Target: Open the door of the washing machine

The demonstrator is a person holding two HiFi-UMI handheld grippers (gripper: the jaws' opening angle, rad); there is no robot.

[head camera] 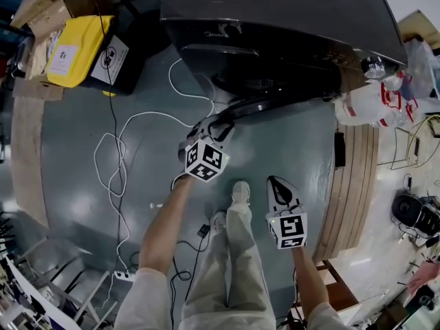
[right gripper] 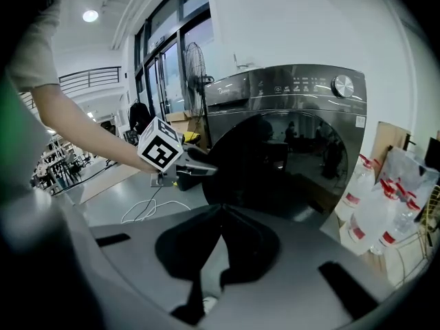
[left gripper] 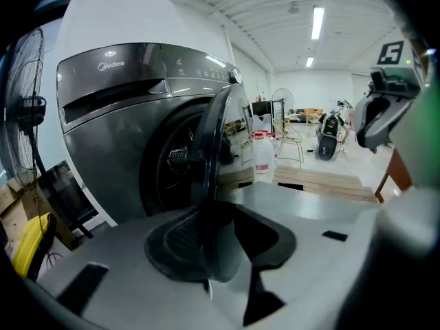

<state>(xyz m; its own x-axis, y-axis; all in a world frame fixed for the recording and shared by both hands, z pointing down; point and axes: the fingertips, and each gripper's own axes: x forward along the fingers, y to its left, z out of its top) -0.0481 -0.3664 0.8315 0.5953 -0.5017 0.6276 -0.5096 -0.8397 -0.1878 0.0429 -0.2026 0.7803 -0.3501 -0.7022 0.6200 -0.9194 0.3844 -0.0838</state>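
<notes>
At upper centre of the head view, the door point(left gripper: 210, 136) of the washing machine point(head camera: 289, 33) stands partly open, left hand-held gripper point(left gripper: 206, 212) clamped on its edge; right hand-held gripper point(right gripper: 220, 212) hangs closed, empty; further swing likely remains

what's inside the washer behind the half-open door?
Behind the door, the drum opening shows a dark rim and a patch of perforated metal. The rest is in shadow or covered by the door; contents can't be told.
</notes>
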